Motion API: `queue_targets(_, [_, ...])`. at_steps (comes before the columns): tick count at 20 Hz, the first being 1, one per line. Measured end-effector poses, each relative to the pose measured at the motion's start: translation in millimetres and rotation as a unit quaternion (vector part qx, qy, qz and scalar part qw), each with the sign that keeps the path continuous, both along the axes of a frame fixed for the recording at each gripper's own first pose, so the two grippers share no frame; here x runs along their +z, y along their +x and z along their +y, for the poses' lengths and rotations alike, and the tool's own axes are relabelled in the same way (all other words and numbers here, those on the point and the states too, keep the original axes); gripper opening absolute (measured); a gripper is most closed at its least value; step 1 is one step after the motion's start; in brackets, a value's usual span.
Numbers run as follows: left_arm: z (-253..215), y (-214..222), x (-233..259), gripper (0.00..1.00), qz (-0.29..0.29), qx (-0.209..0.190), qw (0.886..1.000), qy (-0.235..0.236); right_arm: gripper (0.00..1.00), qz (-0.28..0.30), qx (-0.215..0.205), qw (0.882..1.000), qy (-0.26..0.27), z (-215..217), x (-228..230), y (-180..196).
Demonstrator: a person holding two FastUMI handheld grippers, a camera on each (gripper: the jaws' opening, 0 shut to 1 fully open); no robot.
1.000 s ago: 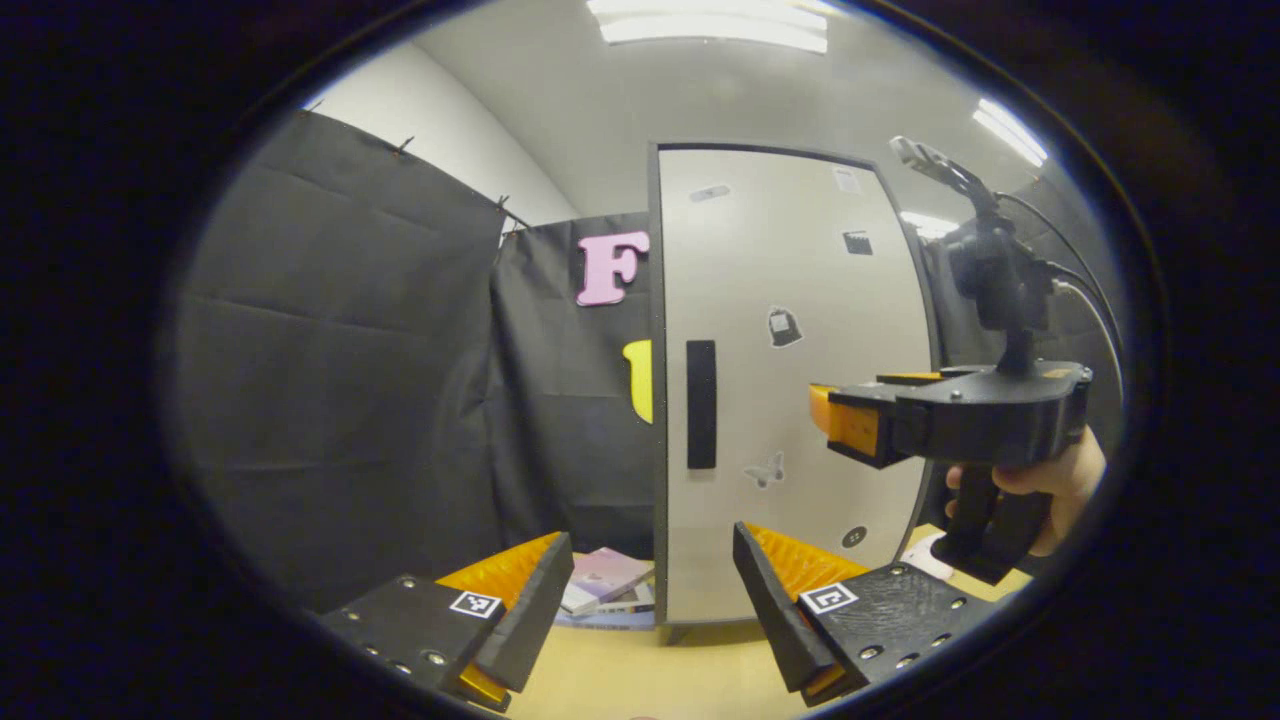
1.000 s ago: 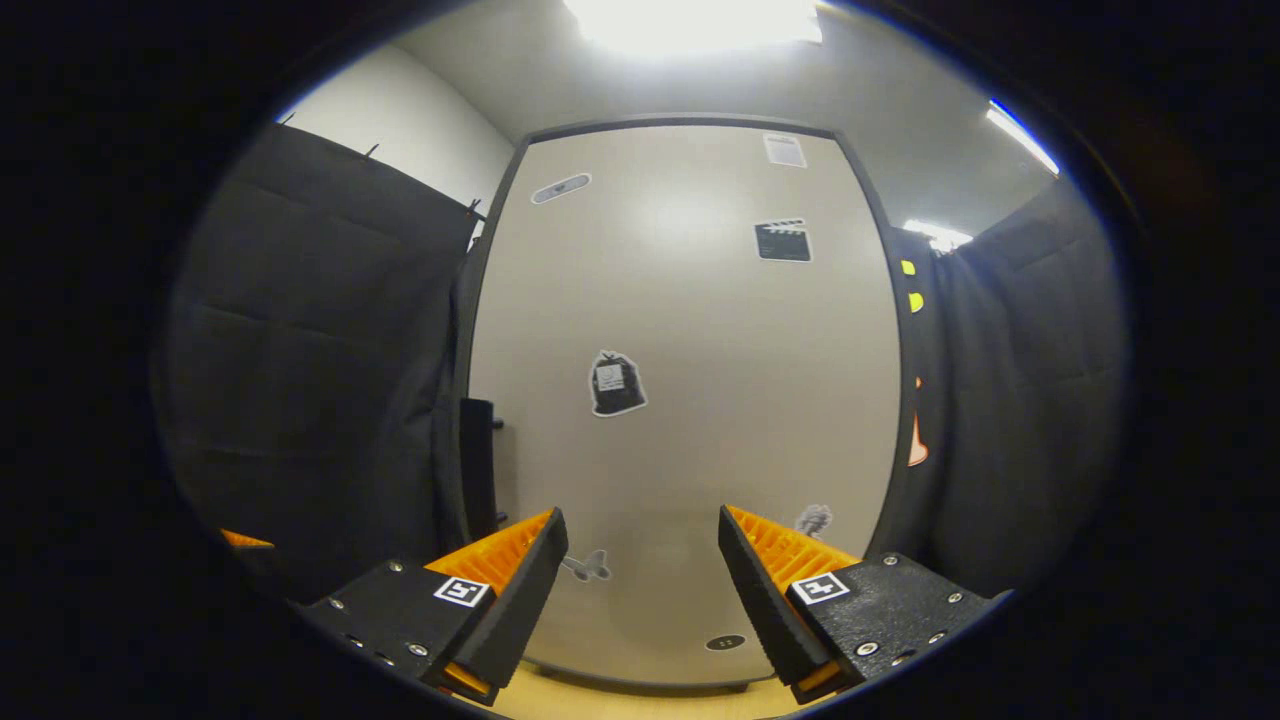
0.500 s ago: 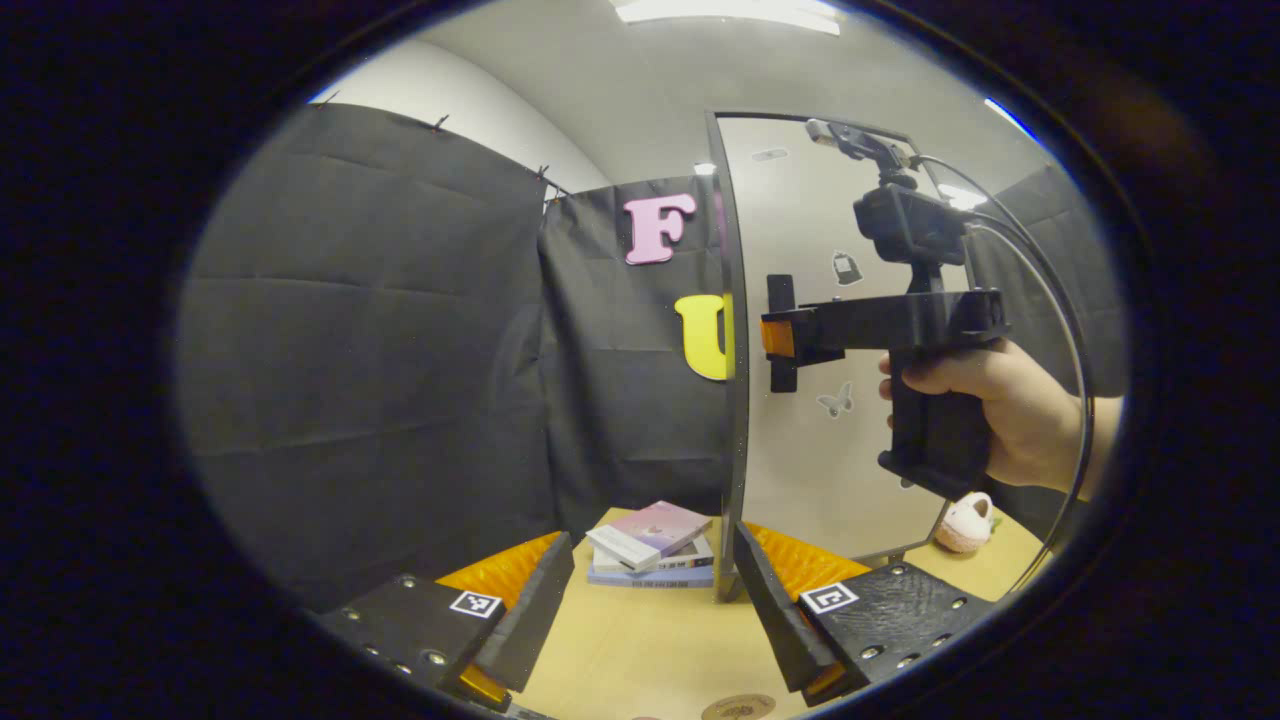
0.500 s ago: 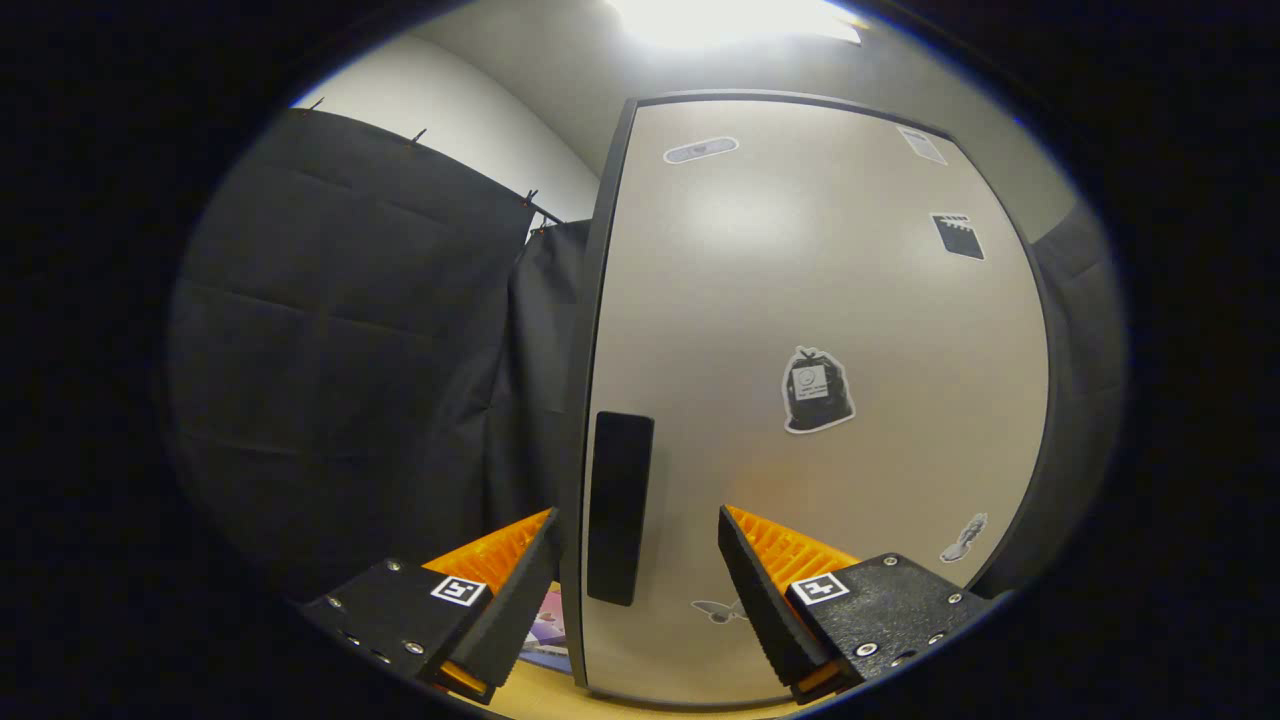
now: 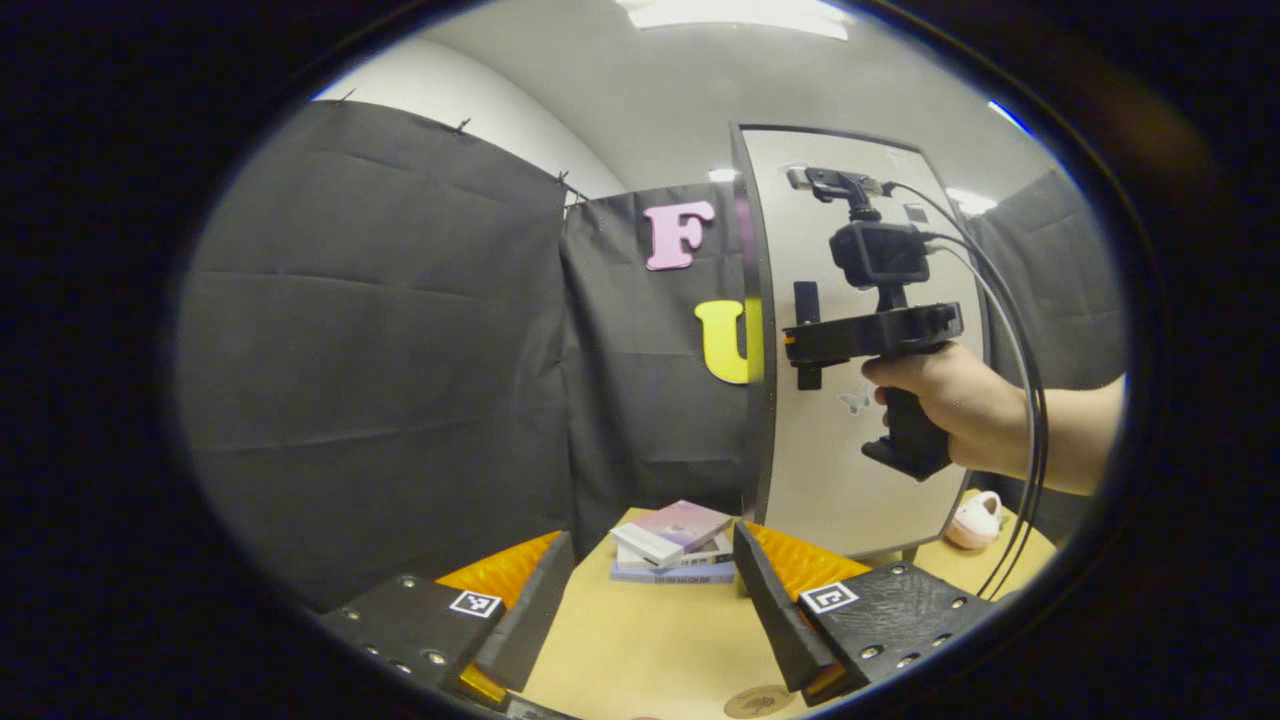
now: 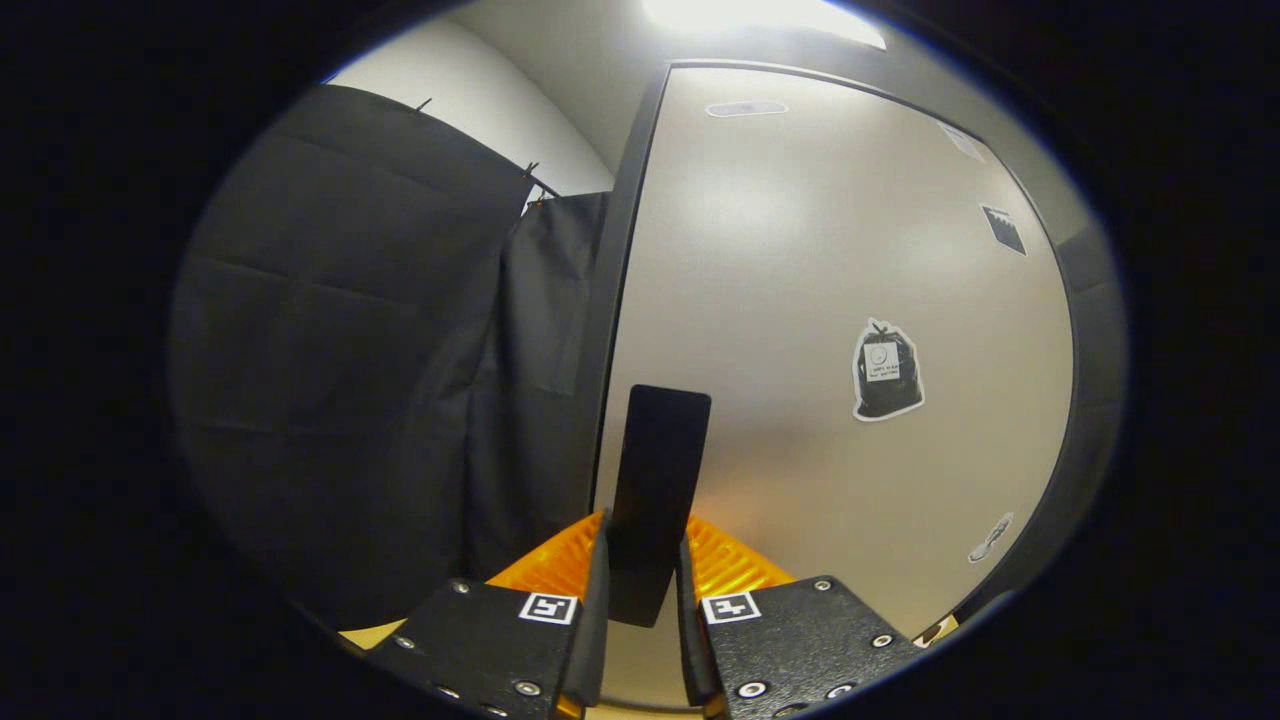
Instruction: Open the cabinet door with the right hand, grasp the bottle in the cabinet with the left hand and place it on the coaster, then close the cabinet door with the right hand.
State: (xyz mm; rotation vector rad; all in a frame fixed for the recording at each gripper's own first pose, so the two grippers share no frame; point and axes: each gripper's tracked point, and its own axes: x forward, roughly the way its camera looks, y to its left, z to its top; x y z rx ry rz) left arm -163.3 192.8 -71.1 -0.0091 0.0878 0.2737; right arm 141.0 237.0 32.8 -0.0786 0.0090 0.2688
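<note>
The white cabinet door (image 6: 800, 300) with stickers looks shut, so the cabinet's inside is hidden. Its black vertical handle (image 6: 655, 470) sits near the door's left edge. My right gripper (image 6: 642, 570) is shut on the lower part of that handle, one finger on each side. In the left gripper view the same right gripper (image 5: 800, 345) reaches the handle (image 5: 806, 298) on the door (image 5: 830, 480), held by a hand (image 5: 950, 400). My left gripper (image 5: 650, 575) is open and holds nothing, low over the wooden table. A round brown coaster (image 5: 757, 701) lies just before its right finger.
A small stack of books (image 5: 670, 540) lies on the table (image 5: 620, 650) at the cabinet's left foot. A pink plush thing (image 5: 975, 520) sits at the cabinet's right foot. Cables (image 5: 1020, 400) hang from the right gripper. Black cloth walls close off the left and back.
The right gripper moved left across the door to the handle and shut on it. The left gripper drew back from the cabinet, bringing the coaster and more table into sight.
</note>
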Motion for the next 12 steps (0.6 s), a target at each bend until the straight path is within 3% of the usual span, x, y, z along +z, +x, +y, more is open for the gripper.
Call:
queue_targets(6, [23.1, -21.0, -1.7, 0.92, -0.003, 0.03, 1.0, -0.003, 0.18, 0.012, 0.029, 0.999, -0.008, 0.9, -0.2, -6.7])
queue_targets(11, [19.5, -31.3, -1.5, 0.92, -0.002, 0.032, 0.999, 0.007, 0.18, 0.014, 0.072, 0.997, -0.01, 2.4, 3.3, -27.4])
queue_targets(12, [15.8, -30.7, -0.9, 1.0, -0.001, 0.029, 1.0, 0.008, 0.18, 0.013, 0.082, 0.996, -0.009, 2.1, 4.2, -31.8])
